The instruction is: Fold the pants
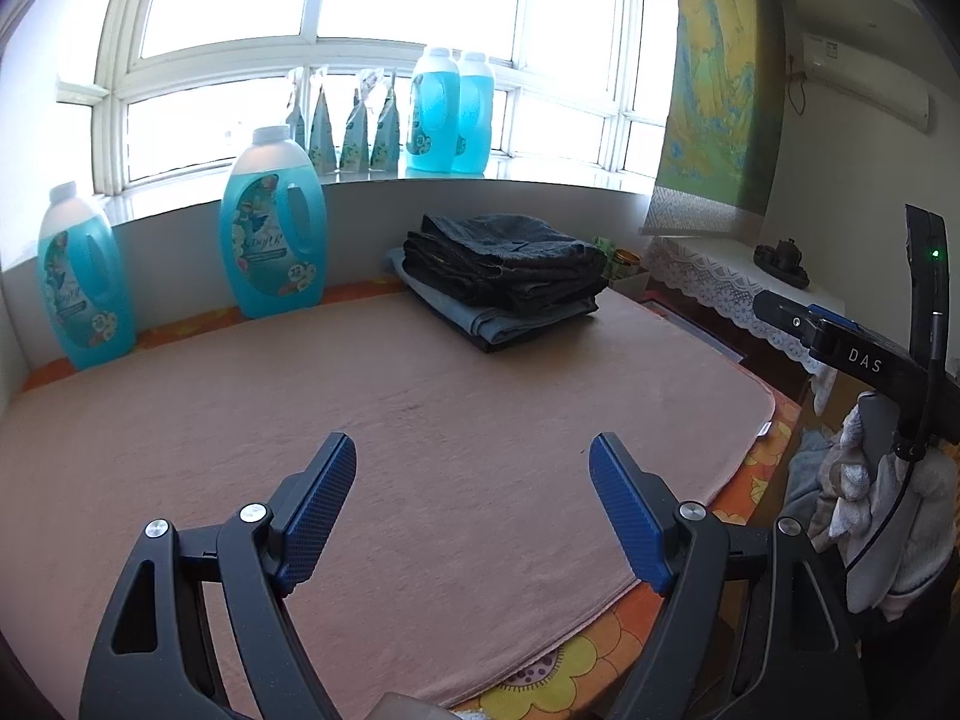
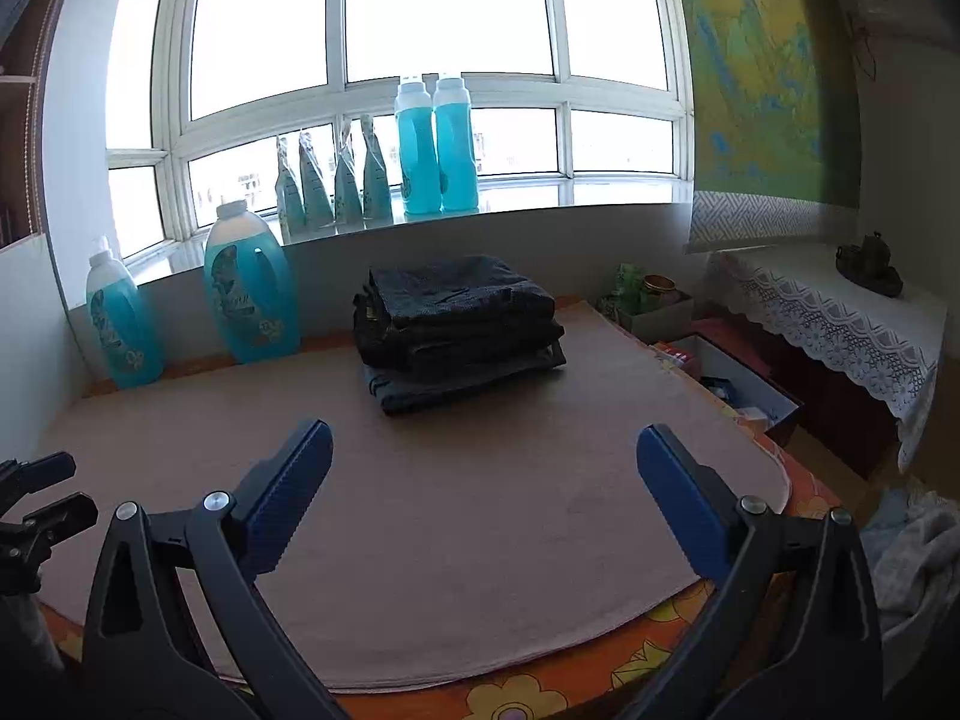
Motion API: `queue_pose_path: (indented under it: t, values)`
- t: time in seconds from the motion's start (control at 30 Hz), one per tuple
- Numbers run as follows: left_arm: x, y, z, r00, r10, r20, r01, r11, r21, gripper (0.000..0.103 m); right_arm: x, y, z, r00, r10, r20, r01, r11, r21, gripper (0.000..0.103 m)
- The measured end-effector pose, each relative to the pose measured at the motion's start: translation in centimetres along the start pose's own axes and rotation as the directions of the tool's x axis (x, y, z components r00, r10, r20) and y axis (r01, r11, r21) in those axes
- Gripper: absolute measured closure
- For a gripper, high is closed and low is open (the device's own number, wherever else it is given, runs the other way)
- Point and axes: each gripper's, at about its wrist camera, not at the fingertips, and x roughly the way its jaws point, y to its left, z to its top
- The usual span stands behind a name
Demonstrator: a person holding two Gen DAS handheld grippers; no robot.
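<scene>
- Both grippers hover over a bare stretch of the pink mat point(image 1: 420, 420), and neither one holds anything.
- The left gripper point(image 1: 473, 474) has its blue pads spread apart, with only mat showing between them.
- The right gripper point(image 2: 485, 459) stands wider still, pads well apart, and the gap between them is just as empty.
- The folded pants point(image 1: 504, 270) sit stacked at upper centre of both views, dark pairs on top of a lighter blue one, near the wall under the window.
- No loose pair lies on the mat. A heap of pale laundry point(image 1: 870, 480) shows at the right edge of the left view, and the next pair probably comes from there.
- Risk: a grab into that heap could catch two garments at once, or pinch only one layer, and the cloth would then drag out twisted.
- Risk: a wide swing toward the back could knock the stack, or tip the blue detergent bottle point(image 1: 273, 228) standing beside it.
</scene>
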Motion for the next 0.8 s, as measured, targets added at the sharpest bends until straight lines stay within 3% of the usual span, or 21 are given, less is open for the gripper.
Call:
queue_pose_path:
  t: [0.8]
  values:
    - [-0.09,0.20,-0.61,0.999,0.044,-0.023,-0.044,0.999,-0.023,0.023,-0.18,0.46,-0.06,1.000,-0.001,0.003,0.001,1.000,-0.004,0.000]
